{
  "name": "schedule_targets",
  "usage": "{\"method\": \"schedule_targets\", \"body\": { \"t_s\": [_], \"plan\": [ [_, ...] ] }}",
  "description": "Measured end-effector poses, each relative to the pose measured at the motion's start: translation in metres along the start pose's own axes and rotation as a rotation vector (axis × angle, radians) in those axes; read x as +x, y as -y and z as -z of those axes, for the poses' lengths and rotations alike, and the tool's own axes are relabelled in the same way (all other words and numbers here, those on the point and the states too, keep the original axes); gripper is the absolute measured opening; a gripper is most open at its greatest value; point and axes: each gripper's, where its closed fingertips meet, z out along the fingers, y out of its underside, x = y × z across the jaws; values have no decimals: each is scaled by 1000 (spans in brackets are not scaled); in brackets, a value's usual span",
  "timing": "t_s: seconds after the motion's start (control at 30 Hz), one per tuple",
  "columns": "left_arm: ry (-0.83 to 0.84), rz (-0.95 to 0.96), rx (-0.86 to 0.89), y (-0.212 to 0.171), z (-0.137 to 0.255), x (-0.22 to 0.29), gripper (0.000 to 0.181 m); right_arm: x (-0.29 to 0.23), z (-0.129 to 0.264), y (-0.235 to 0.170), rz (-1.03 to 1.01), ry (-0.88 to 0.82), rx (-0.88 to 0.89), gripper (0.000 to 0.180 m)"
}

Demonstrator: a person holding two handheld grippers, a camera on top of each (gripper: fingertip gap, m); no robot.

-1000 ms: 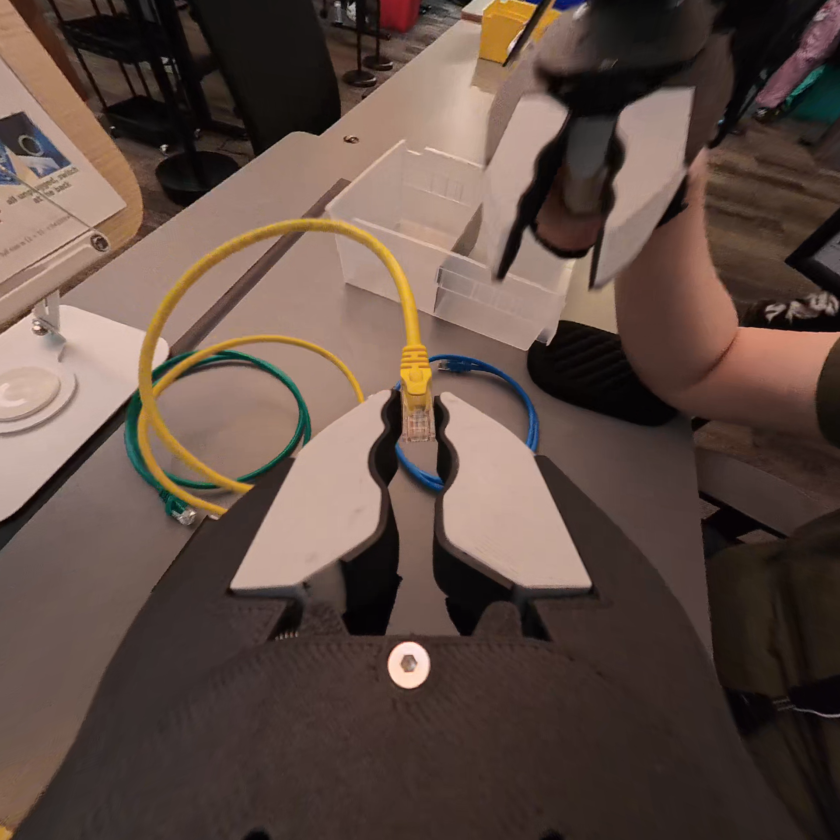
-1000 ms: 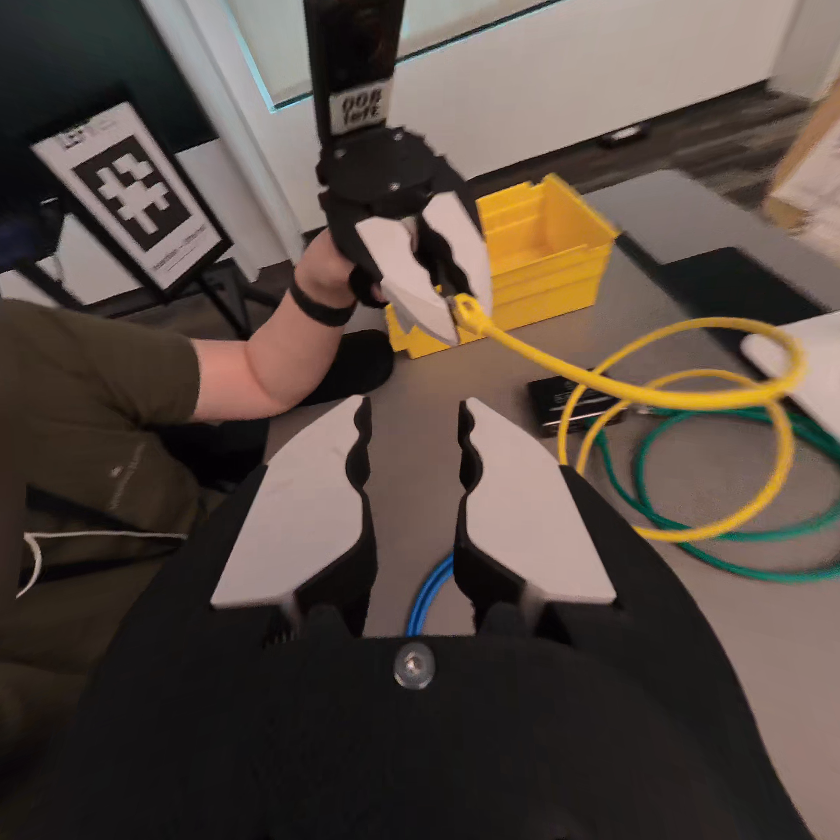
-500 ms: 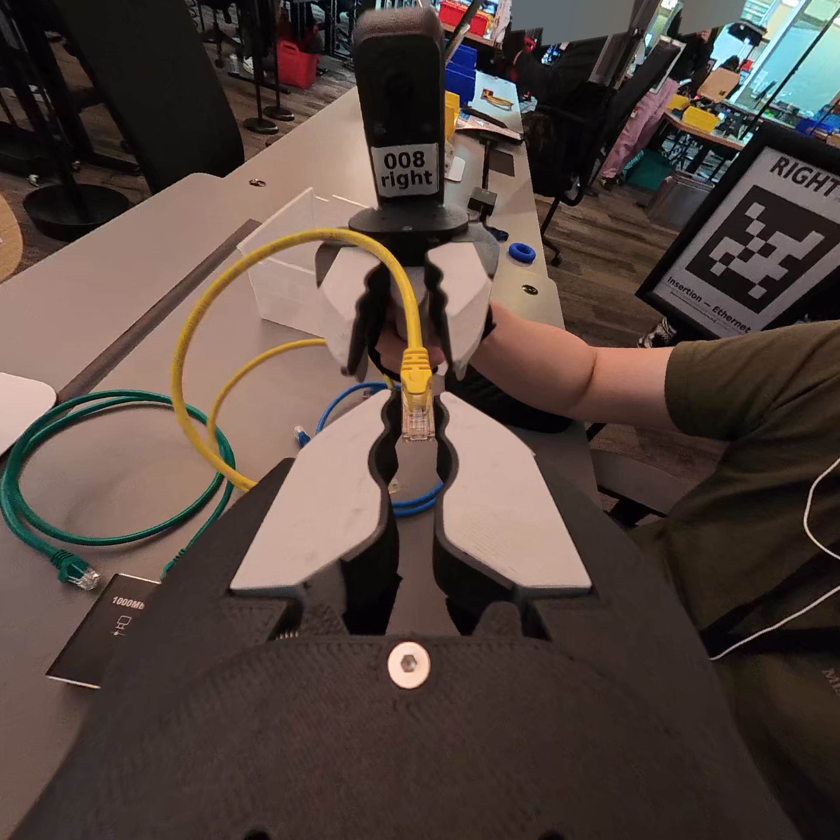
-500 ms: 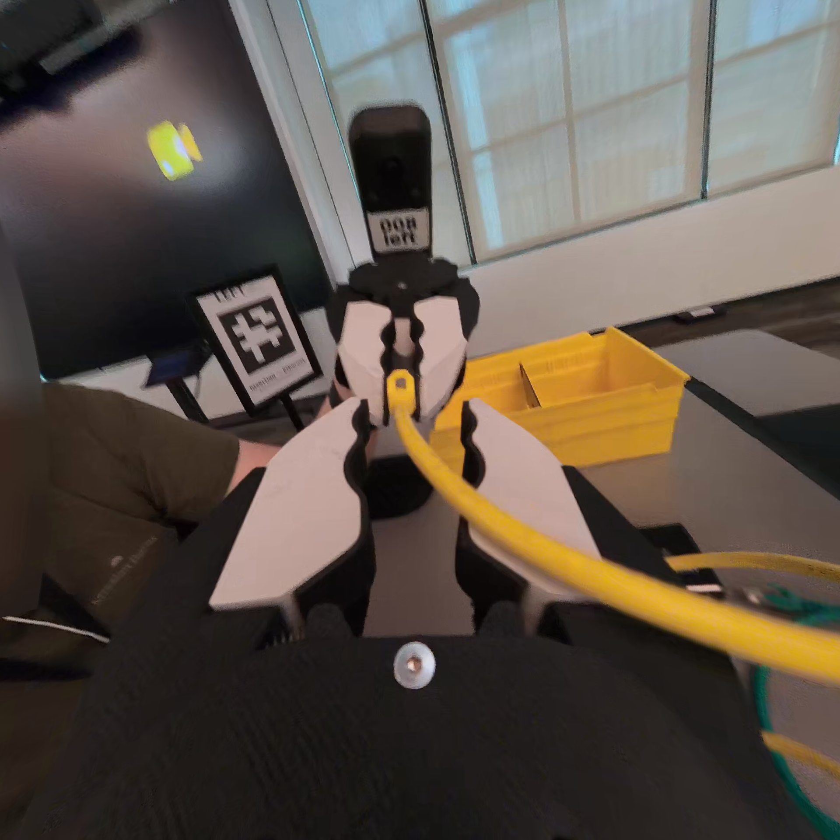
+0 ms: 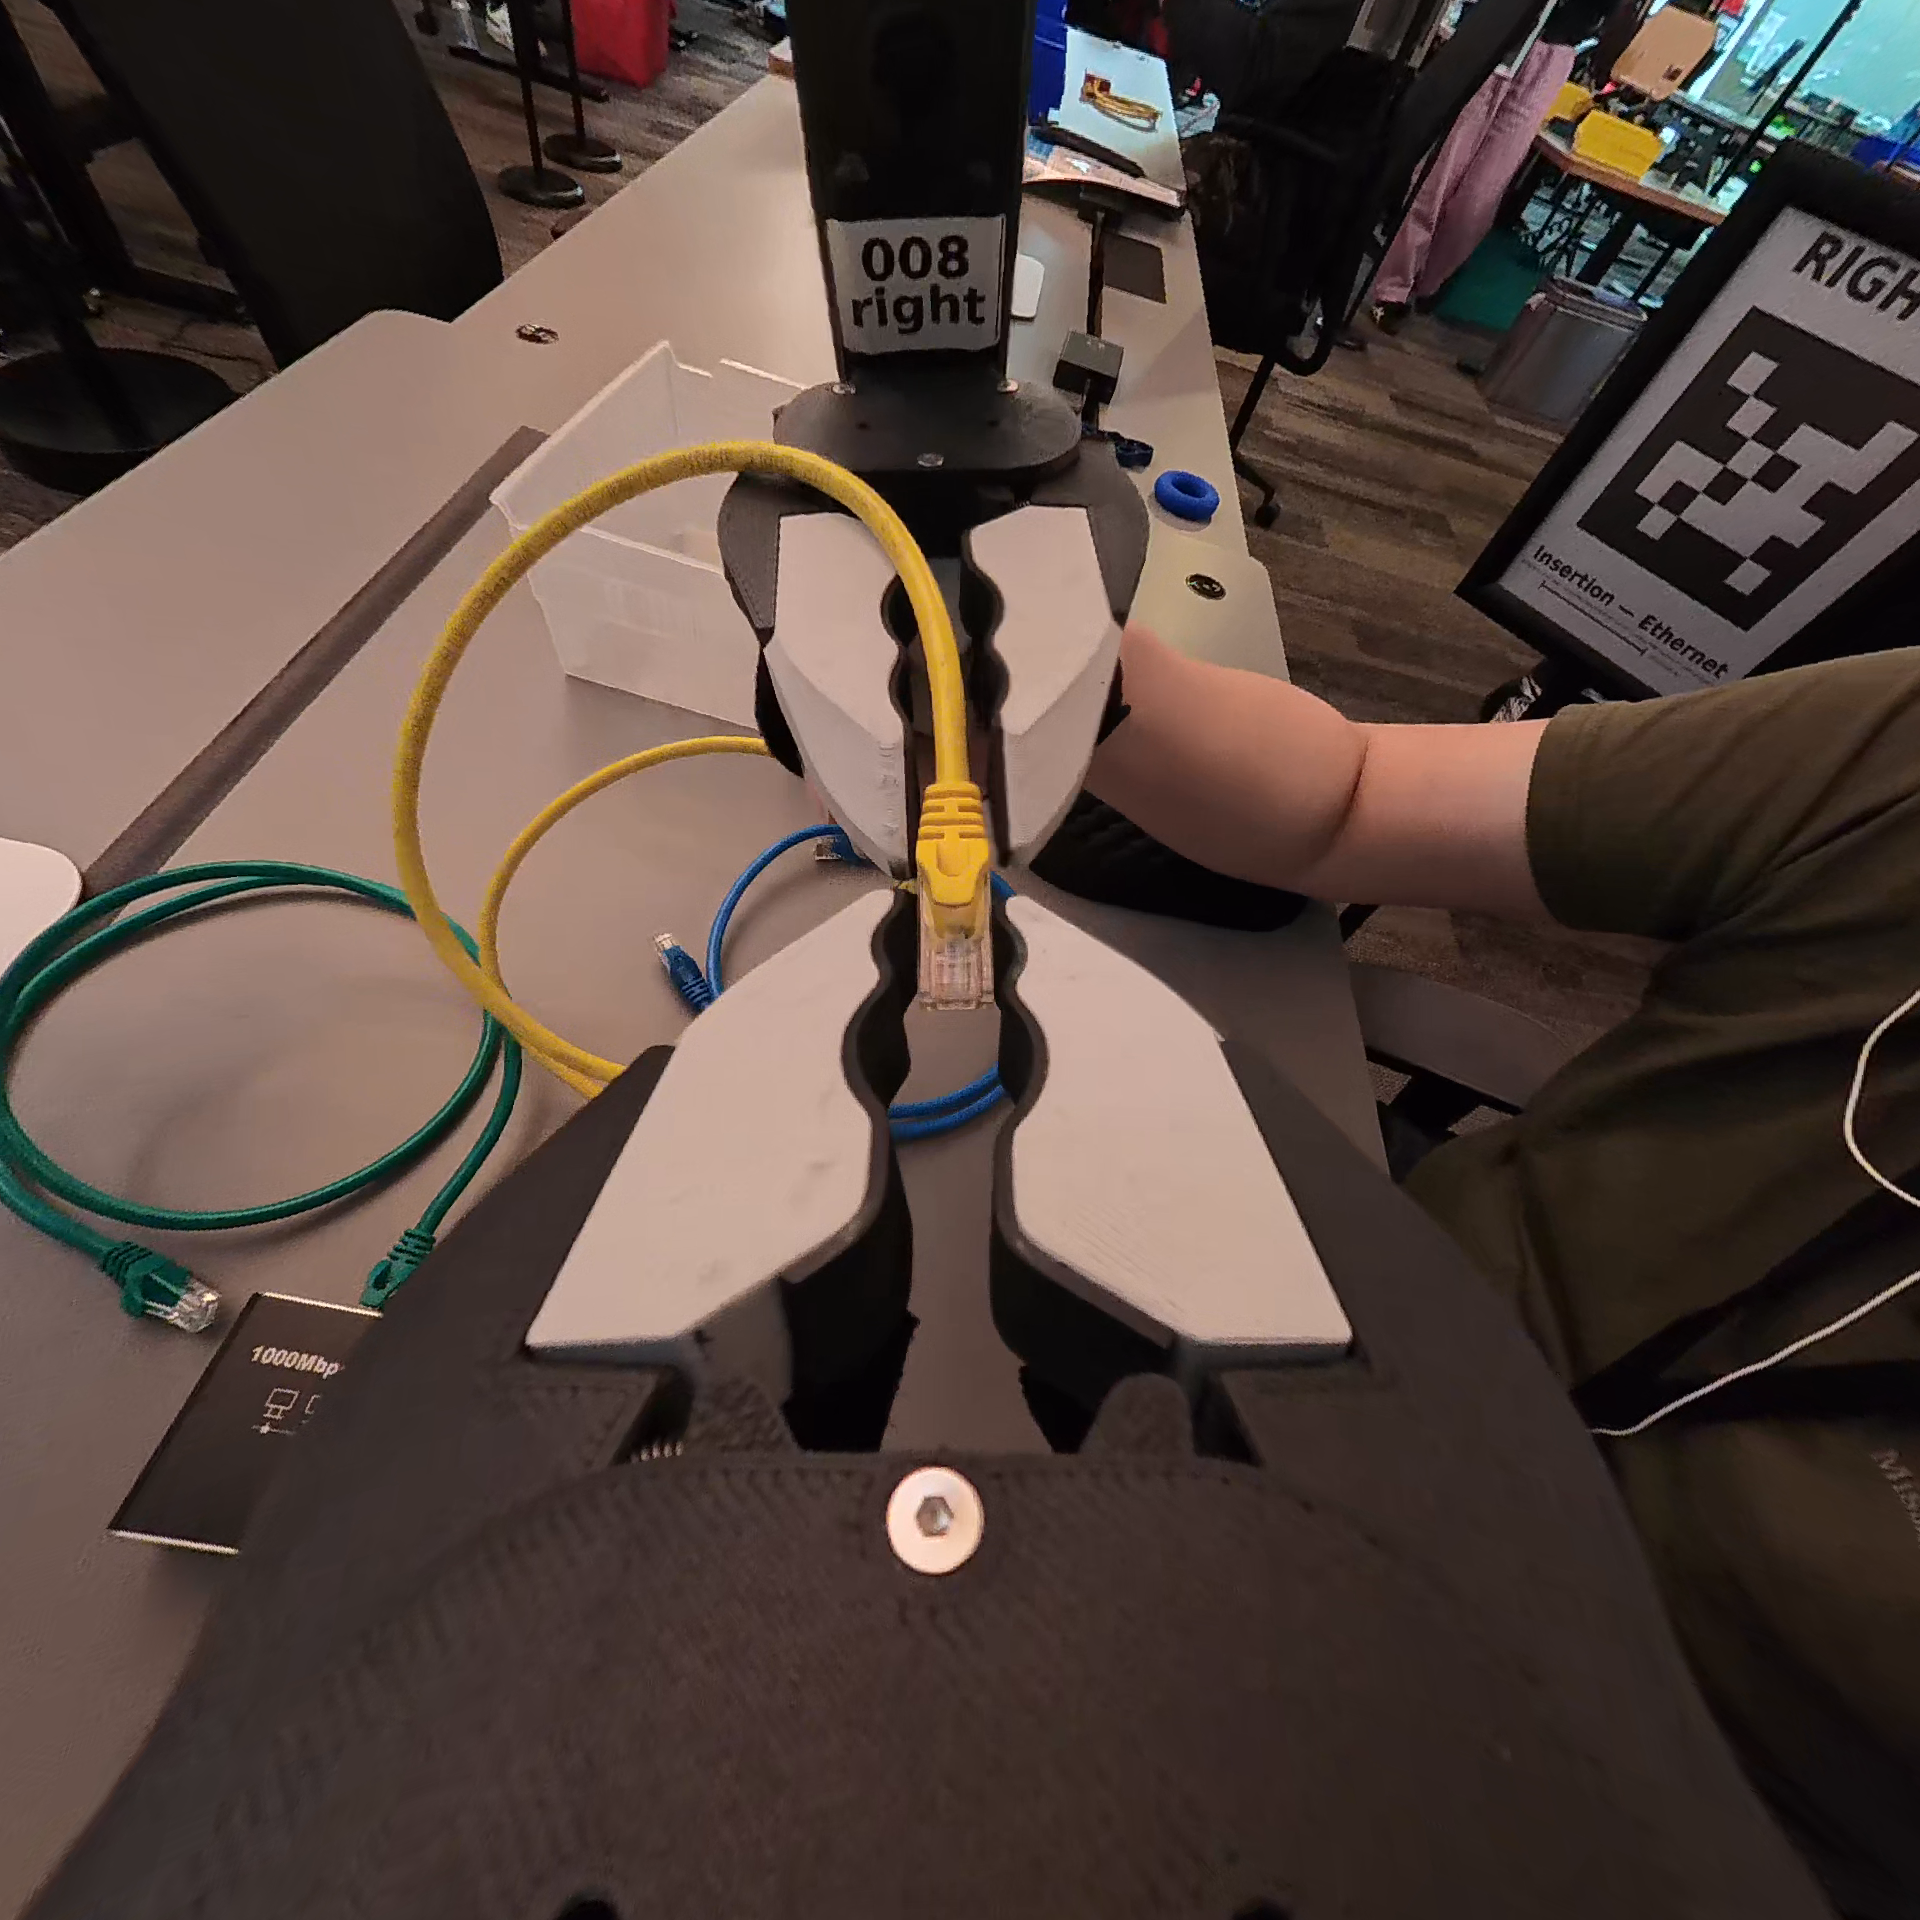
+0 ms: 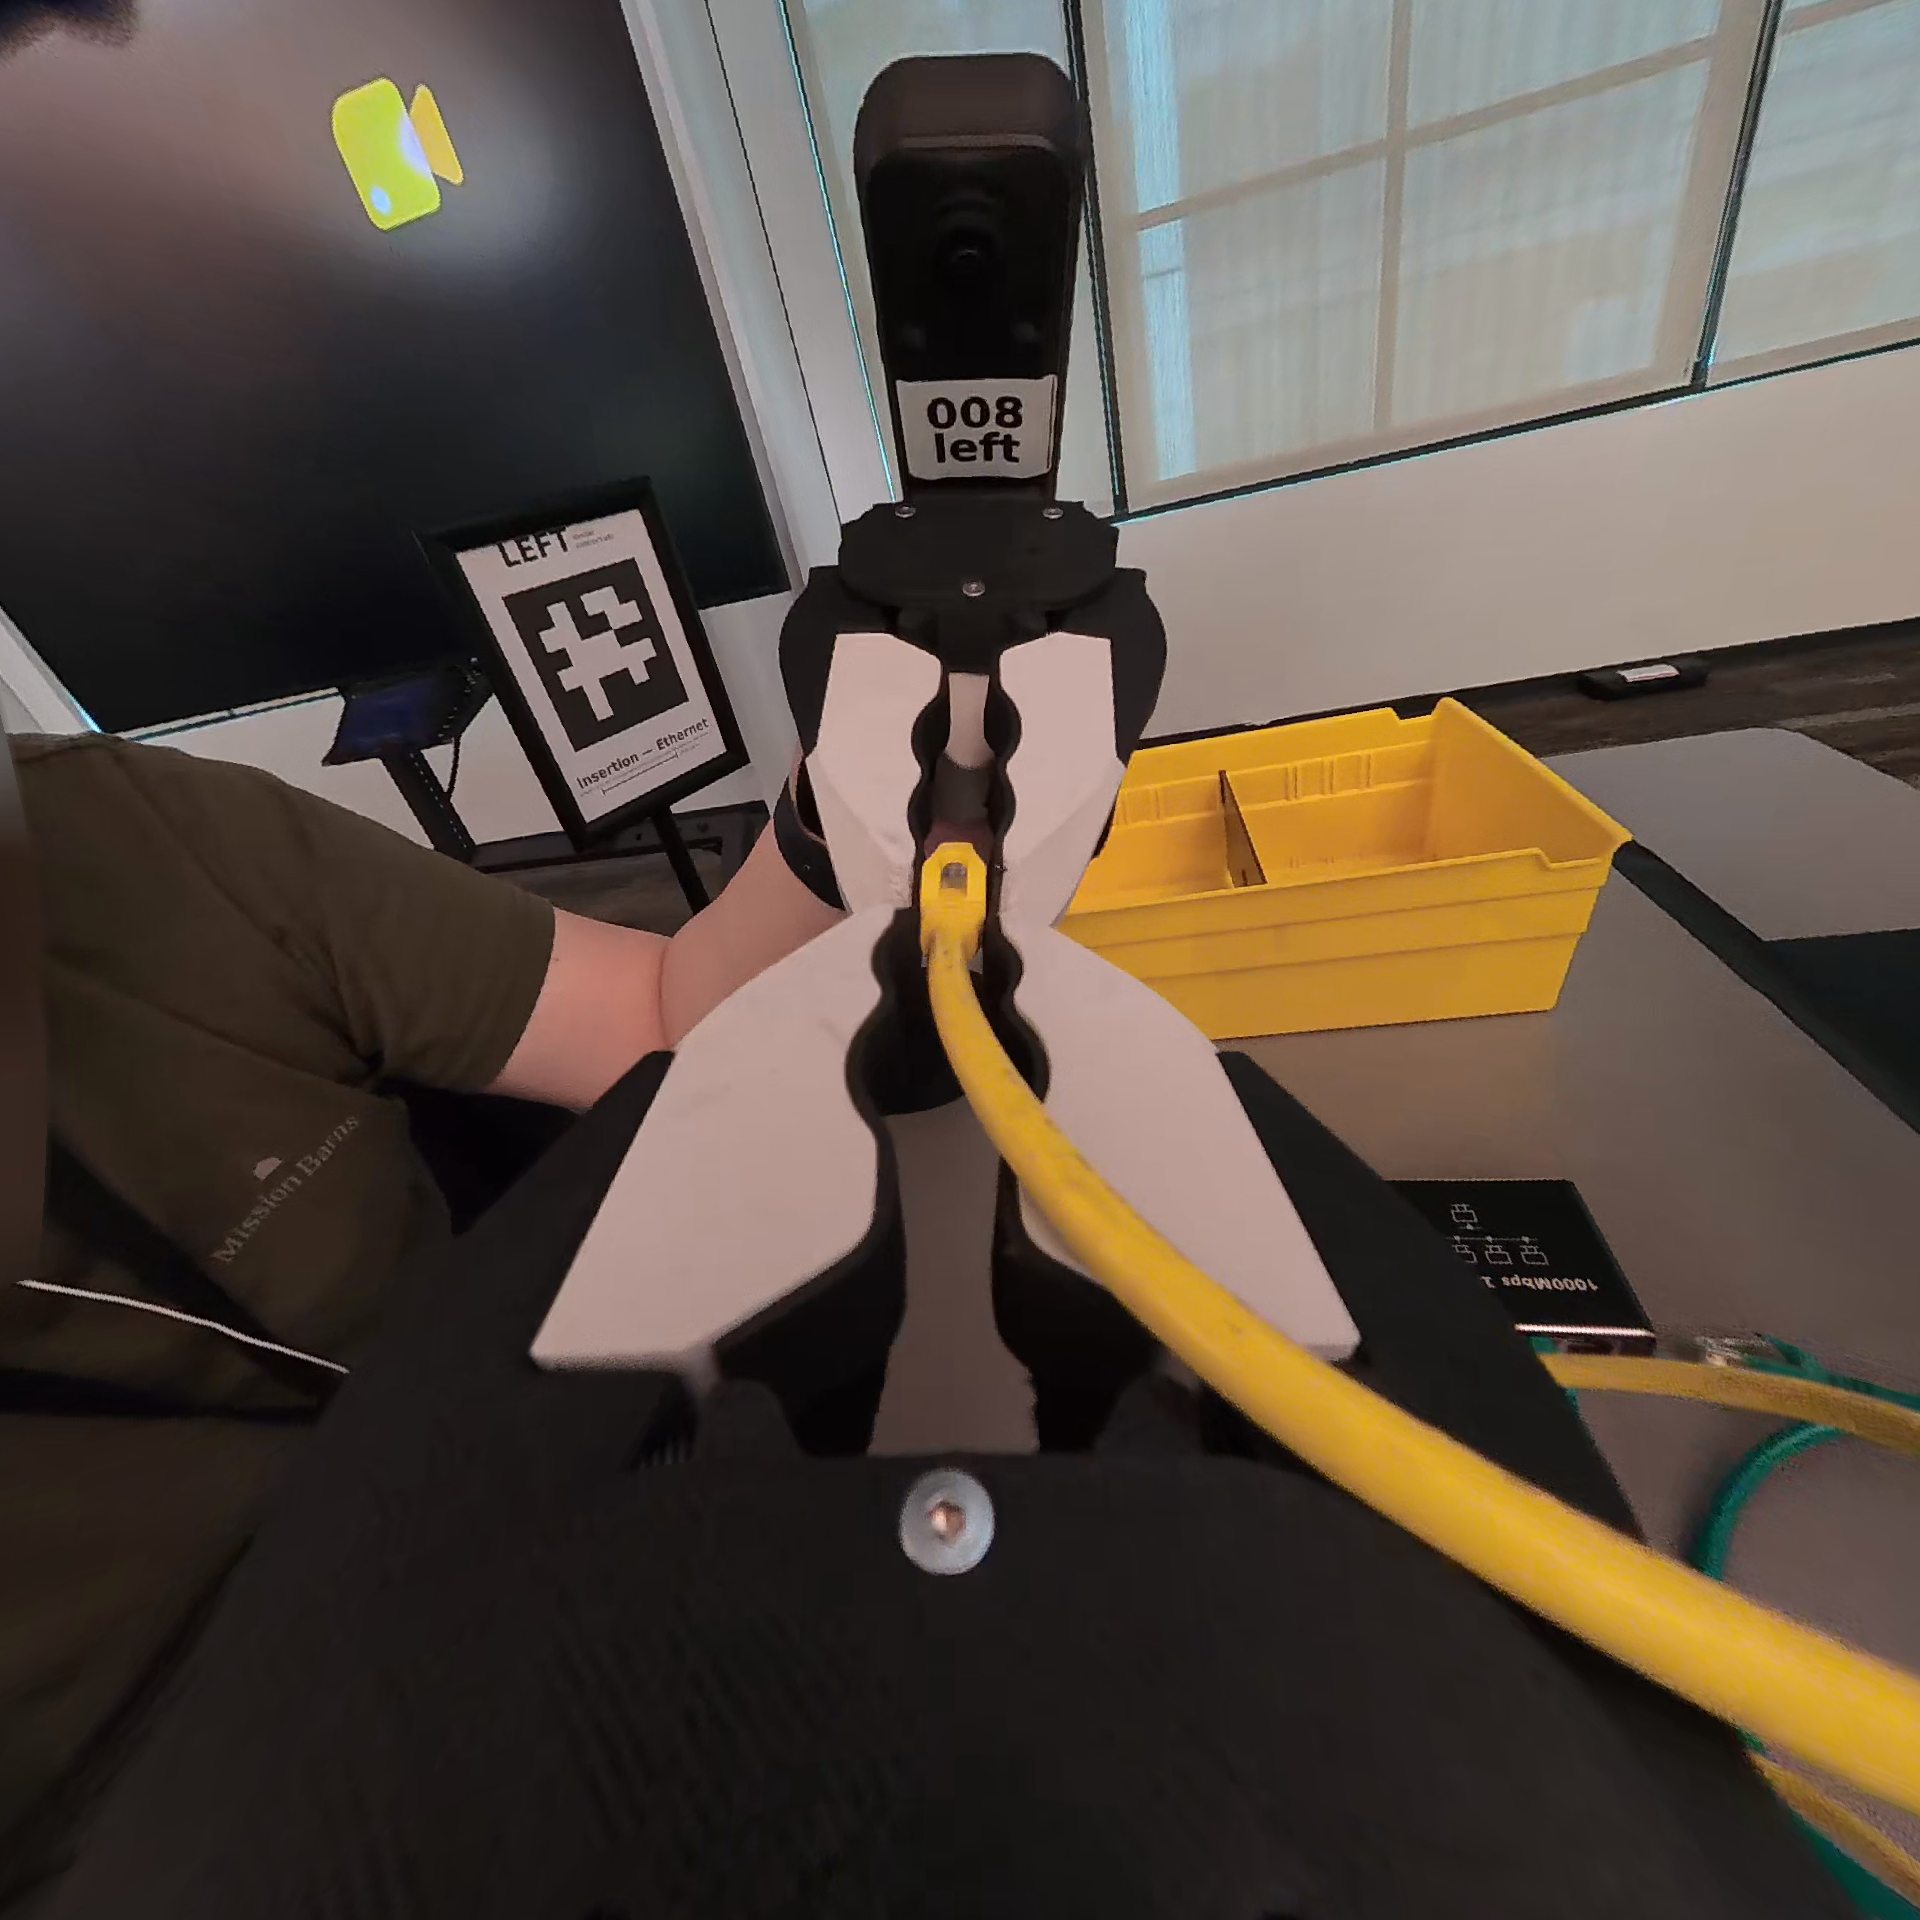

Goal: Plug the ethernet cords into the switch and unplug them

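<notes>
**Fingers of both grippers meet nose to nose on the yellow plug**

Fingers of the left gripper [image 5: 958, 961] are narrow and pinch the yellow cord's plug [image 5: 954, 935] at their tips, at the frame centre of the left wrist view. The clear connector end points back toward this camera; the boot and cord run away from it. Long axis of the plug: in line with both grippers, held up above the tabletop [image 5: 260, 1029].

The right gripper [image 6: 951, 925] faces the left one head-on. Its fingers are also drawn narrow around the yellow cord [image 6: 1143, 1247] just behind the boot; whether they clamp it or merely enclose it cannot be told. The cord leaves over this gripper's right side toward the lower right of the frame.

The switch [image 5: 239, 1413] lies flat at lower left in the left wrist view, beside the green cord [image 5: 249, 1210]; the blue cord [image 5: 727, 914] lies beneath the grippers.

Judgement: a handover is under way. The connector points away from the right gripper, which suits it for insertion.
</notes>
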Motion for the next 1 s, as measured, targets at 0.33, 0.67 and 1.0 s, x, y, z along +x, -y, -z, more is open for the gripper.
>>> {"method": "schedule_targets", "body": {
  "t_s": [0.33, 0.67, 1.0],
  "plan": [
    [15, -9, -30, -4, -1, -1, 13, 1, 8, 4, -8, -9, -3, 10],
    [33, -13, -68, -10, -5, -5, 12, 5, 9, -6, -29, -37, -78, 10],
    [60, -22, -89, -14, -9, -11, 12, 9, 12, -11, -5, -67, -114, 10]
  ]
}}
